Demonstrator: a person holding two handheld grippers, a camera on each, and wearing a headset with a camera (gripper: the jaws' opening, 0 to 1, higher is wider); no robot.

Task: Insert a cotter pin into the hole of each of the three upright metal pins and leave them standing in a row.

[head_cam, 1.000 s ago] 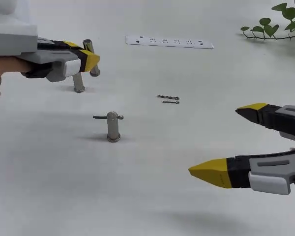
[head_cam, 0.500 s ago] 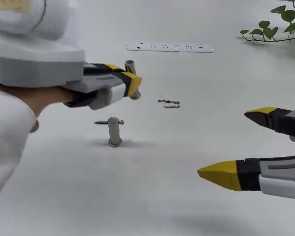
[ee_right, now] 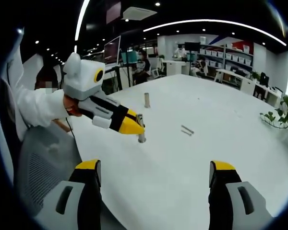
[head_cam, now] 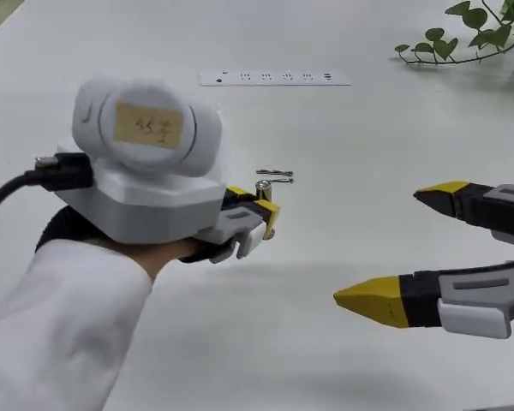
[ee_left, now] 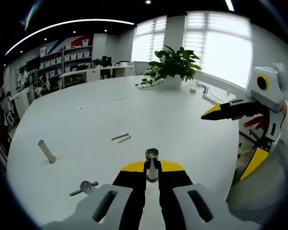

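Note:
My left gripper (head_cam: 265, 214) is shut on an upright metal pin (ee_left: 152, 165), whose round head (head_cam: 263, 190) rises above the yellow tips. In the right gripper view that pin (ee_right: 141, 129) stands with its foot at or just above the white table. A second bare pin (ee_left: 46, 151) stands apart at the left. A third pin (ee_left: 89, 187) has a cotter pin through its hole. Two loose cotter pins (head_cam: 274, 175) lie just beyond the held pin. My right gripper (head_cam: 377, 247) hovers open at the right with nothing in it, its jaws wide apart.
A white power strip (head_cam: 274, 79) lies at the far side of the table. A leafy plant (head_cam: 463, 34) trails in at the far right corner. A person's sleeve (head_cam: 60, 334) covers the near left. Desks and shelves stand behind.
My left gripper has carried a metal pin from the far left rightward and nearer, and it now hides the pin with the cotter. The right gripper has barely moved.

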